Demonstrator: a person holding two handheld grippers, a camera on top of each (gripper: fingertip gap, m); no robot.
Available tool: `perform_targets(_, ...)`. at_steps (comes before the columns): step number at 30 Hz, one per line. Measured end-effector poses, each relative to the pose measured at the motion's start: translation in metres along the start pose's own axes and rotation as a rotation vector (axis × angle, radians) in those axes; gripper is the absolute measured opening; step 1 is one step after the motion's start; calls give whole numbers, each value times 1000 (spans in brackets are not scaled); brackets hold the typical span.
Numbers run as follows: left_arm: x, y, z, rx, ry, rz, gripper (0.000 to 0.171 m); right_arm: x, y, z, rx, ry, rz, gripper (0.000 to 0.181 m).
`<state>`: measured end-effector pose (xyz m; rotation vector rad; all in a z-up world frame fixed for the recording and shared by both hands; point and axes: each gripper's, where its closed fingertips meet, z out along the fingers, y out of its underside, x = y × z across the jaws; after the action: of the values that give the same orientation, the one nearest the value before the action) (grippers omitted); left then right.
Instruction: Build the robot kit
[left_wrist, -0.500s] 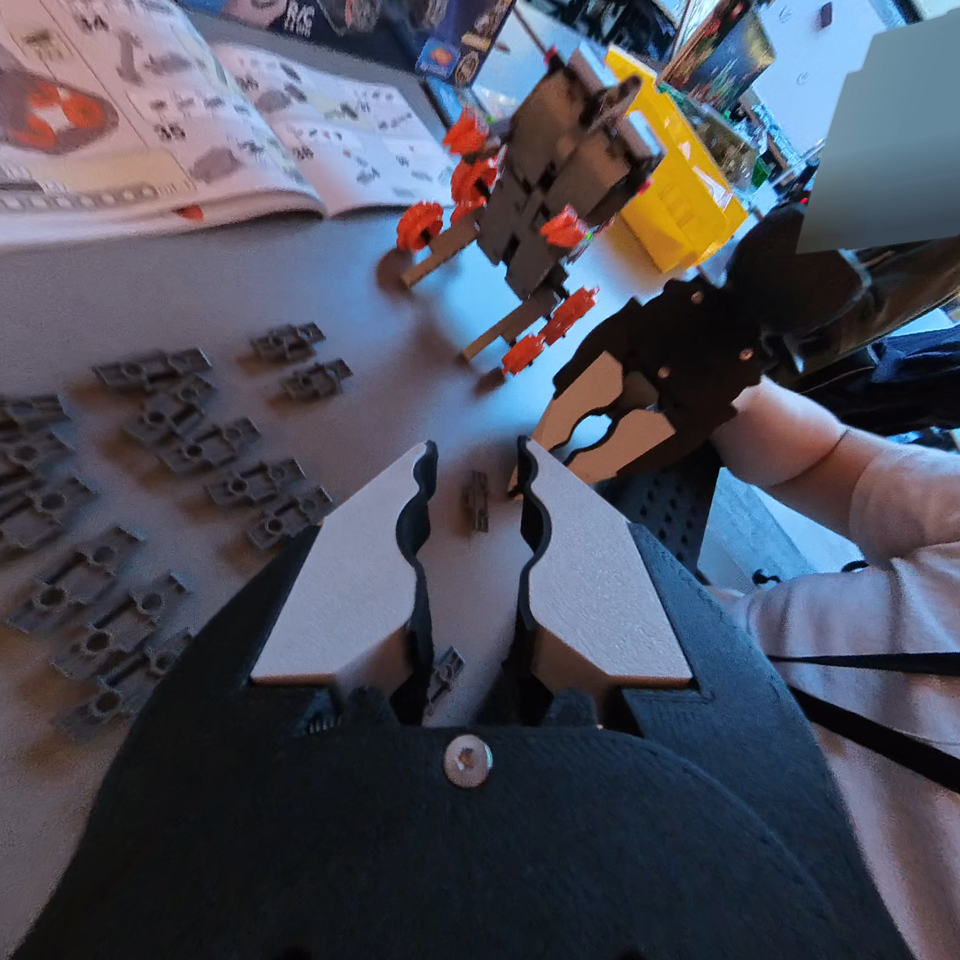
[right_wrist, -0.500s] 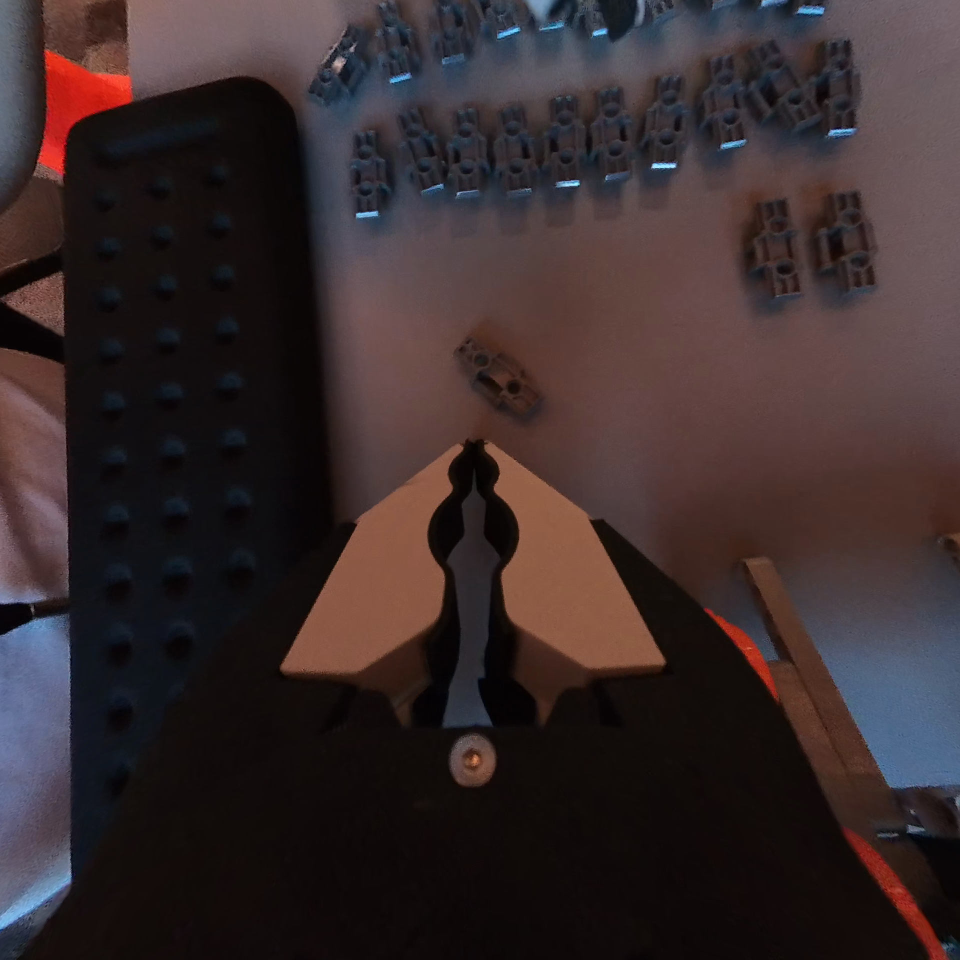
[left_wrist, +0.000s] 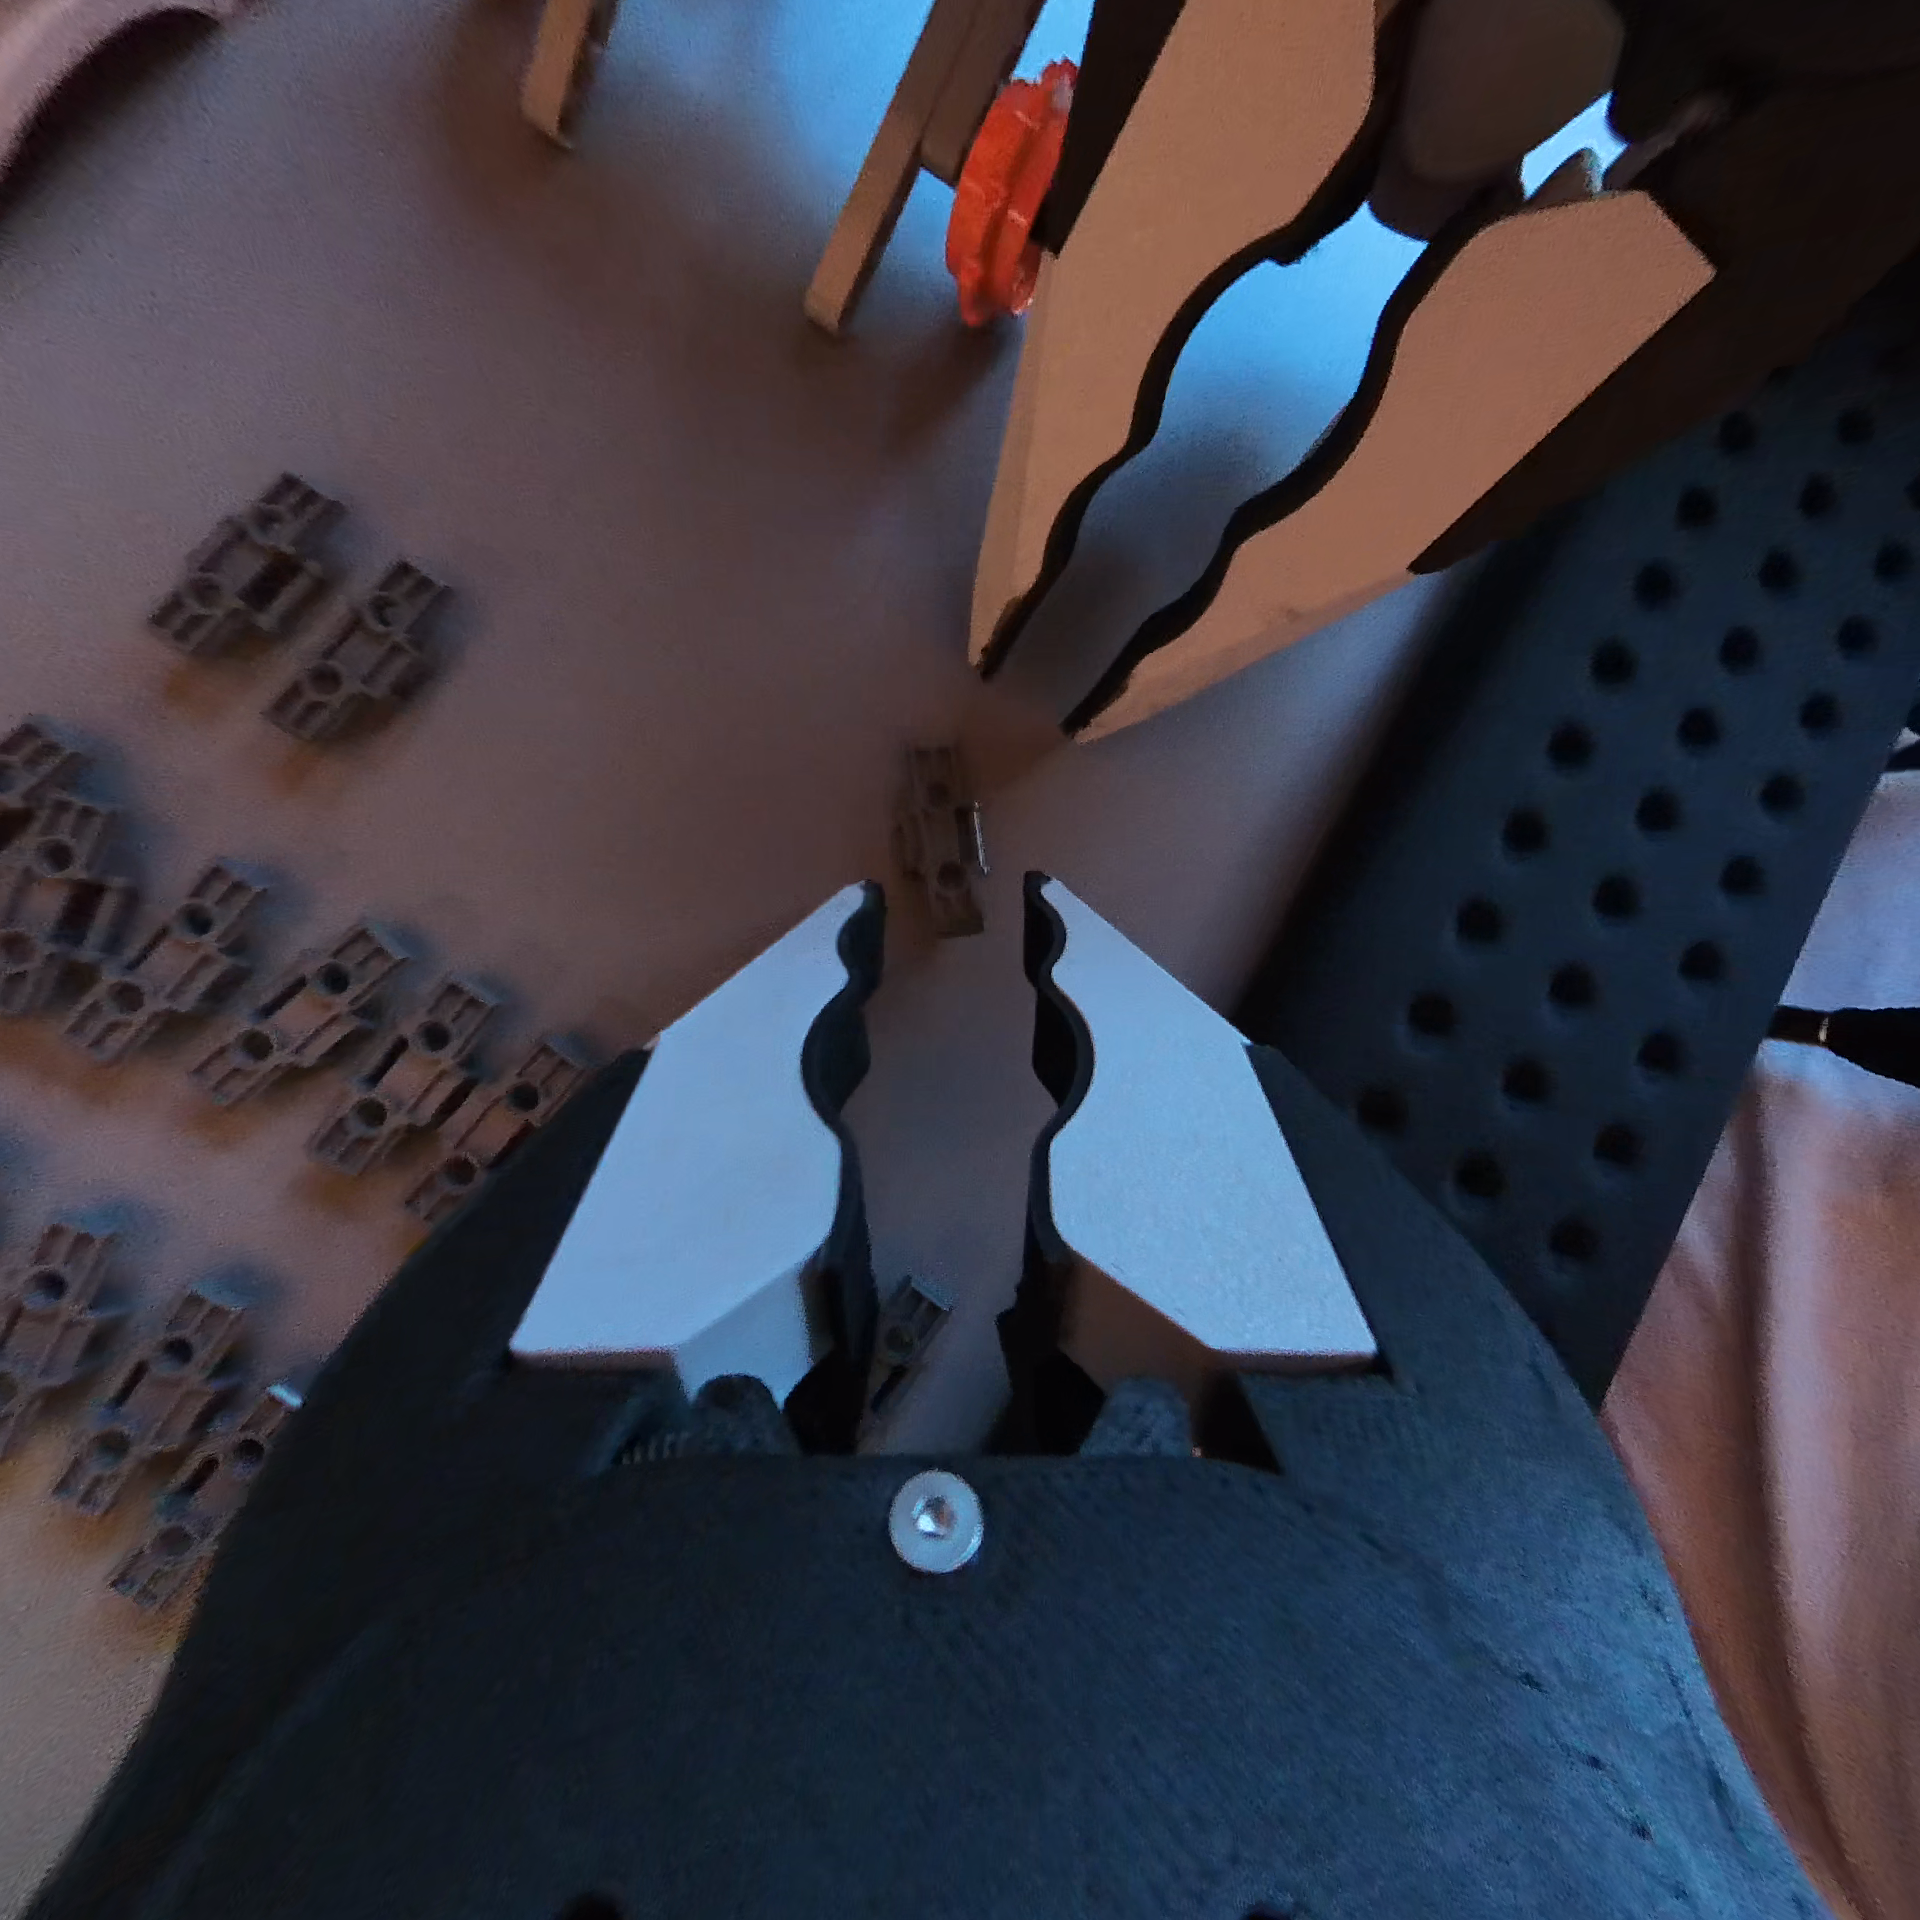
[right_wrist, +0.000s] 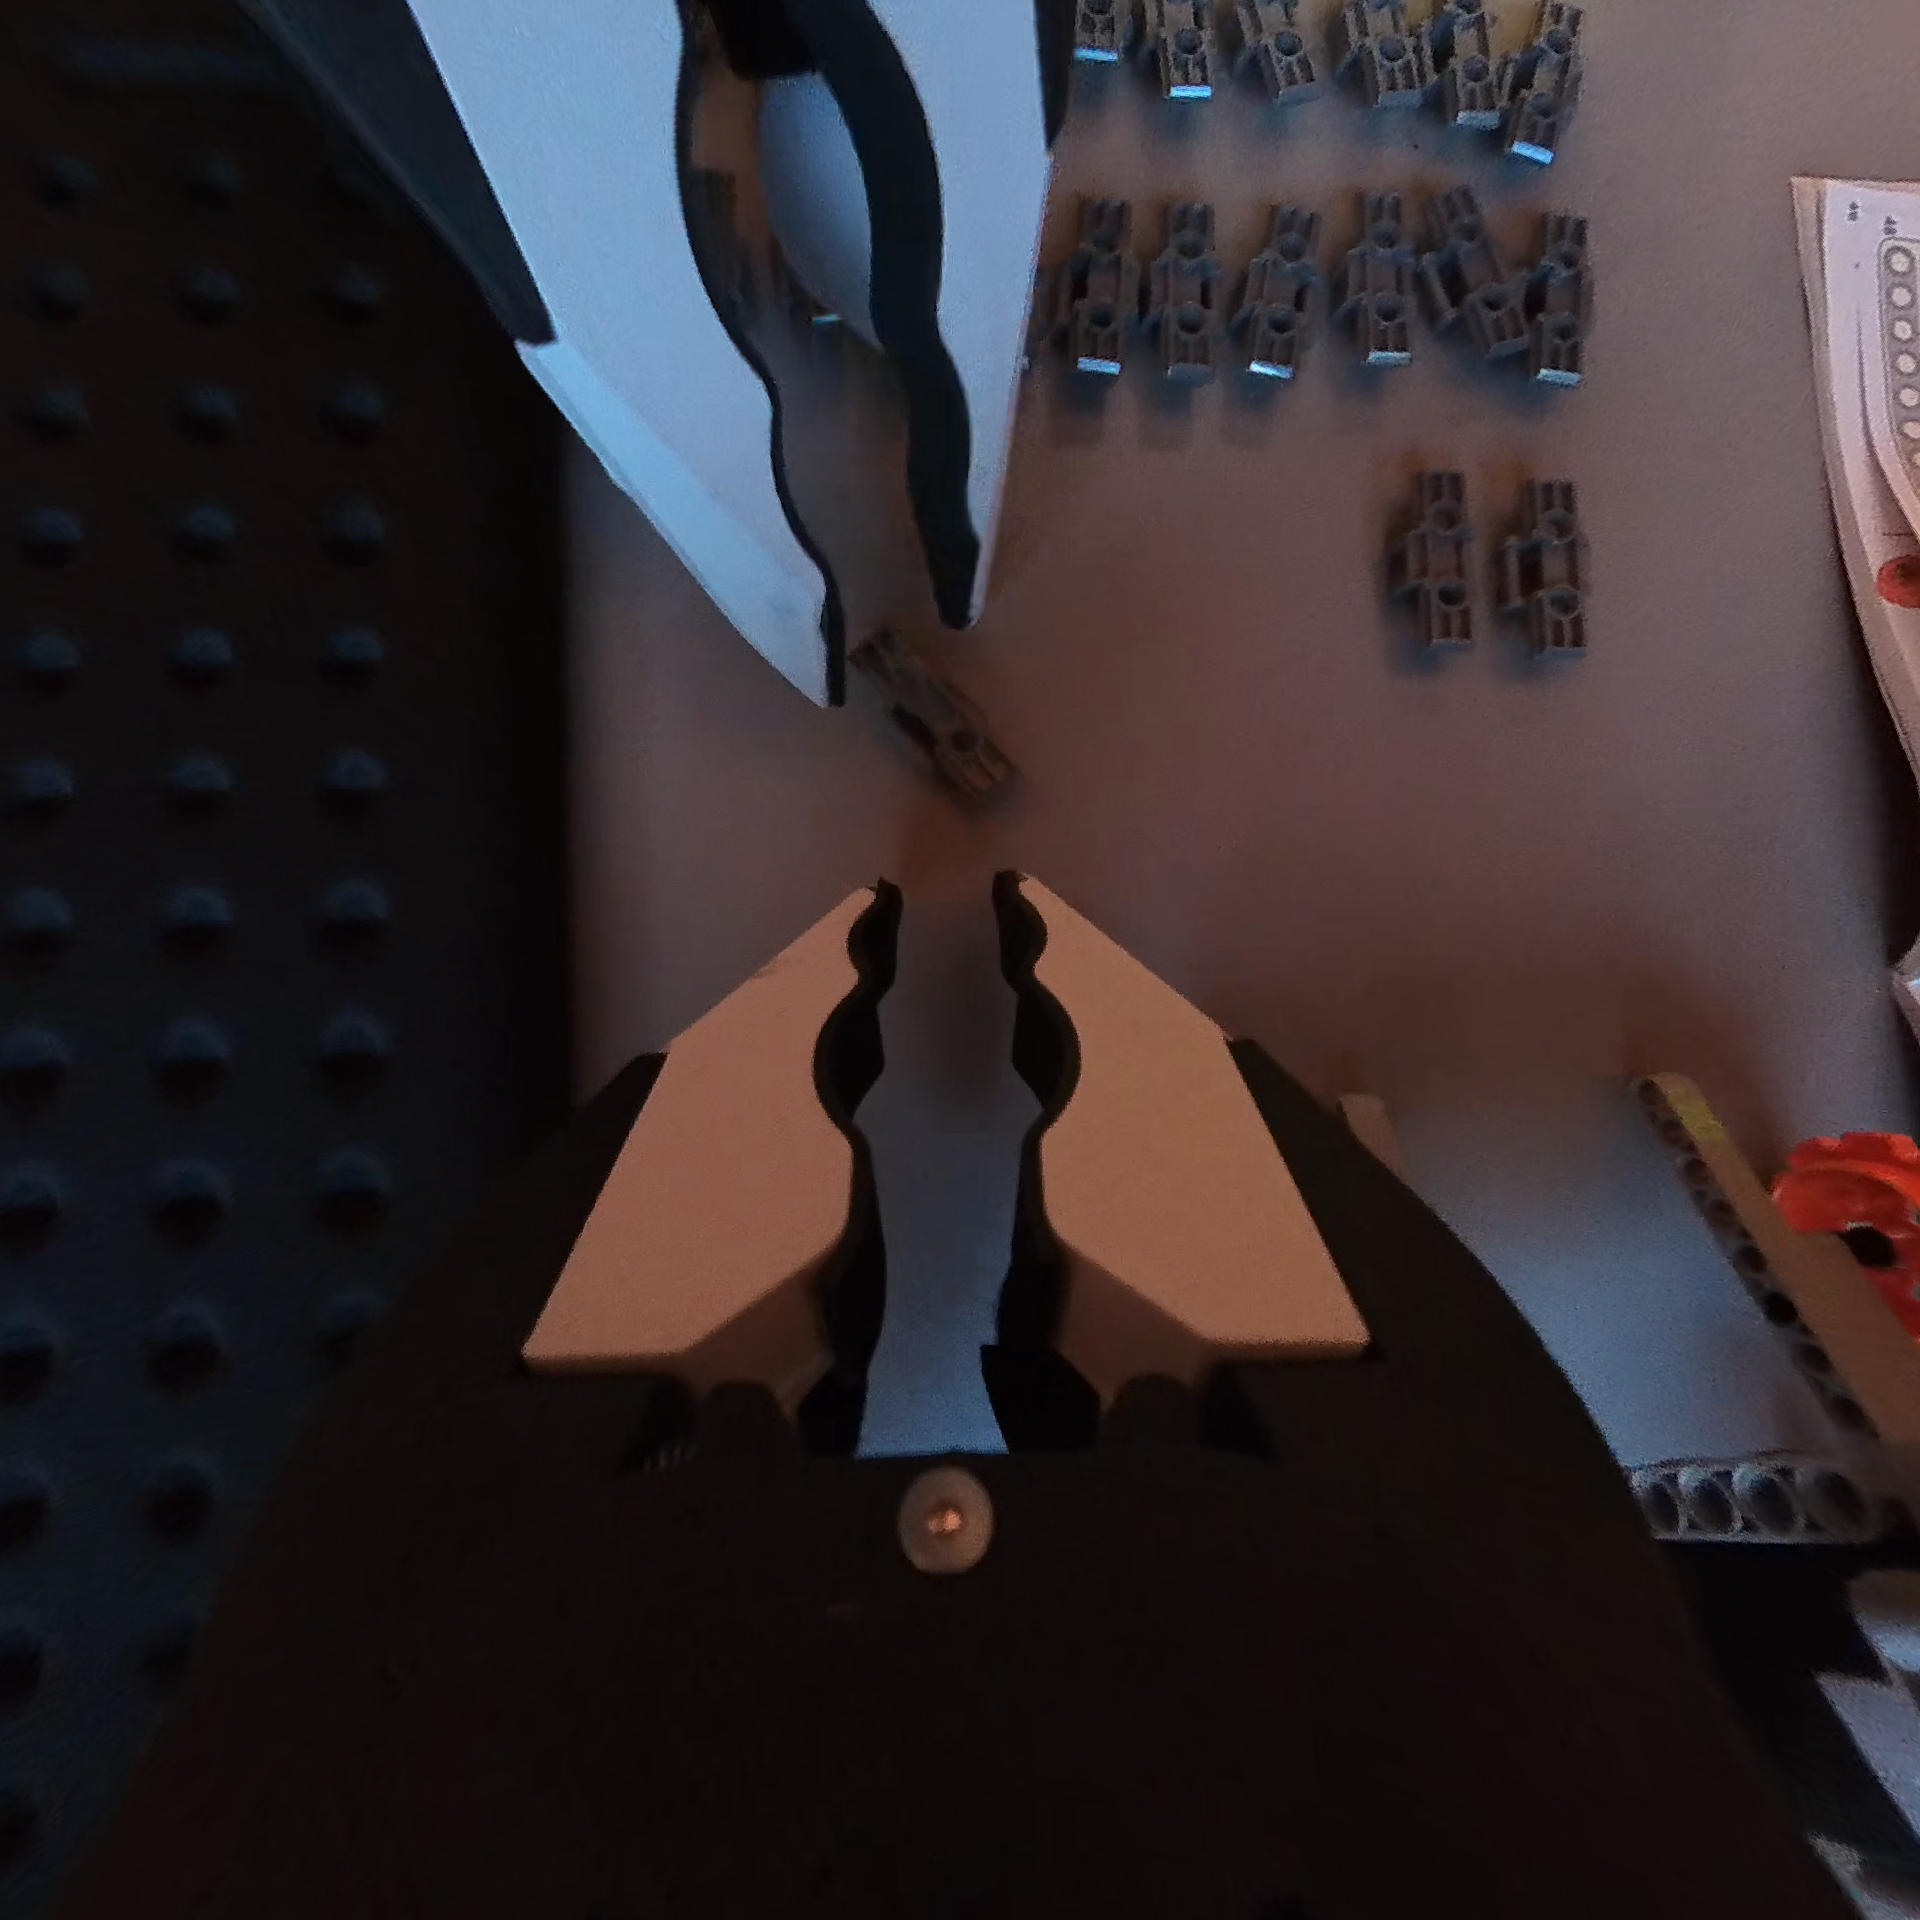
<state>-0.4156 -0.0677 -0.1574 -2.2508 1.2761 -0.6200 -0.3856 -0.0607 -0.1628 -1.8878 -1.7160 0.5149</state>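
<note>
A small grey connector piece (left_wrist: 940, 842) lies alone on the table; it also shows in the right wrist view (right_wrist: 930, 732). My left gripper (left_wrist: 951, 883) is open, low over the table, with its tips on either side of the piece's near end, not gripping it. My right gripper (right_wrist: 945, 883) is open a little and empty, its tips just short of the piece. The two grippers point at each other across the piece: the right gripper (left_wrist: 1029, 701) shows in the left wrist view, the left gripper (right_wrist: 894, 660) in the right wrist view.
Rows of like grey pieces (left_wrist: 343, 1039) (right_wrist: 1278, 301) and a separate pair (left_wrist: 301, 613) (right_wrist: 1486, 566) lie beside. A black studded plate (left_wrist: 1662, 831) (right_wrist: 208, 831) lies on the other side. Beams with an orange gear (left_wrist: 1003, 197) (right_wrist: 1860, 1195), a booklet (right_wrist: 1870, 416) and a sleeve (left_wrist: 1787, 1351) are near. The left gripper's tips are roughly 4 centimetres from the right gripper's. From the left gripper's tips to the black studded plate (right_wrist: 208, 831) is close to 10 centimetres.
My left gripper has dropped low and closed in on the lone piece. My right gripper has opened from nearly shut and moved up to the piece from the other side.
</note>
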Motion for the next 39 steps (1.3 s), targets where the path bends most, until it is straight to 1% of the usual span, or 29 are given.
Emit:
perform_targets(2,-1,4,4,-42,-15,25,19,0,2,0,1,-1,14,19)
perform_targets(3,-1,3,5,-41,-21,47,11,0,2,-1,8,-4,21,18)
perform_targets(7,0,4,6,-71,-20,143,10,-4,3,-2,27,-20,46,19)
perform_targets(10,6,6,-1,-91,7,346,9,-6,-4,-10,101,-45,153,24)
perform_targets(12,15,2,-10,-84,17,509,9,-13,-17,-22,189,-130,281,25)
perform_targets(15,34,-8,-21,-35,43,765,9,-25,-34,-40,295,-325,481,26)
perform_targets(17,46,-10,-23,-32,93,876,9,-28,-40,-47,317,-402,561,26)
perform_targets(19,54,-11,-23,-63,134,943,9,-34,-37,-48,278,-453,598,25)
perform_targets(21,61,-14,-23,-67,169,993,9,-43,-31,-48,212,-502,623,25)
perform_targets(24,74,-20,-23,-57,216,1059,10,-55,-29,-51,184,-603,677,23)
perform_targets(25,78,-22,-22,-51,227,1082,10,-60,-28,-53,167,-648,695,19)
perform_targets(26,82,-24,-22,-47,241,1103,10,-64,-26,-54,154,-675,689,8)
perform_targets(30,91,-27,-21,-57,293,1113,10,-71,-19,-60,104,-703,691,8)
perform_targets(33,89,-34,-22,-35,248,1152,10,-72,-16,-63,99,-693,690,9)
perform_targets(36,95,-39,-27,-2,239,1194,10,-74,-18,-71,121,-704,674,7)
perform_targets(38,95,-42,-29,-8,247,1174,10,-74,-19,-74,137,-681,651,7)
perform_targets(39,93,-45,-30,-17,243,1124,10,-71,-20,-75,151,-667,657,7)
